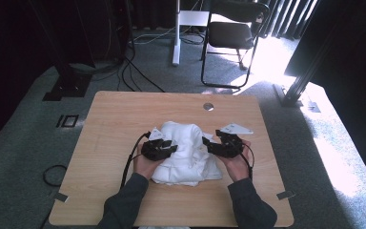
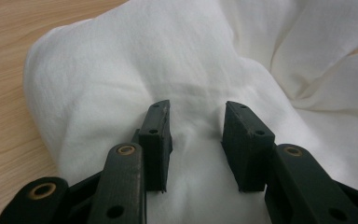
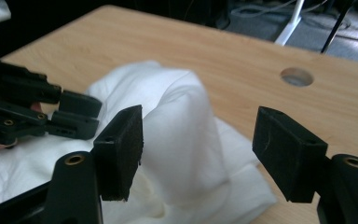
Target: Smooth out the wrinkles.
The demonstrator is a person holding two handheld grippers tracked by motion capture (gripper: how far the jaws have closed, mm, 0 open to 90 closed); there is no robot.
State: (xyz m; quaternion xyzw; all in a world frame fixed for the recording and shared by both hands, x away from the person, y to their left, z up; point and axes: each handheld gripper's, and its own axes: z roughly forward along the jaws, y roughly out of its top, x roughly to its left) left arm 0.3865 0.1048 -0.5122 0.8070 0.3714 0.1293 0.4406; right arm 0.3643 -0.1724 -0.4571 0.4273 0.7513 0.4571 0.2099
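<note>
A crumpled white cloth [image 1: 187, 152] lies heaped in the middle of the wooden table [image 1: 124, 114]. My left gripper [image 1: 170, 149] lies against the cloth's left side, held in a hand. In the left gripper view it [image 2: 198, 106] is open, and the cloth [image 2: 121, 70] bulges up between the two jaws. My right gripper [image 1: 208, 143] is at the cloth's right side. In the right gripper view it [image 3: 200, 119] is wide open around the raised fold of the cloth [image 3: 182, 121] without touching it. The left gripper [image 3: 51, 114] shows across the heap there.
A round cable hole [image 1: 208, 106] sits in the table near its far edge. Beyond the table stand a black chair [image 1: 233, 33] and a white stand leg [image 1: 176, 47]. Cables [image 1: 138, 76] run over the carpet. Bare tabletop surrounds the cloth.
</note>
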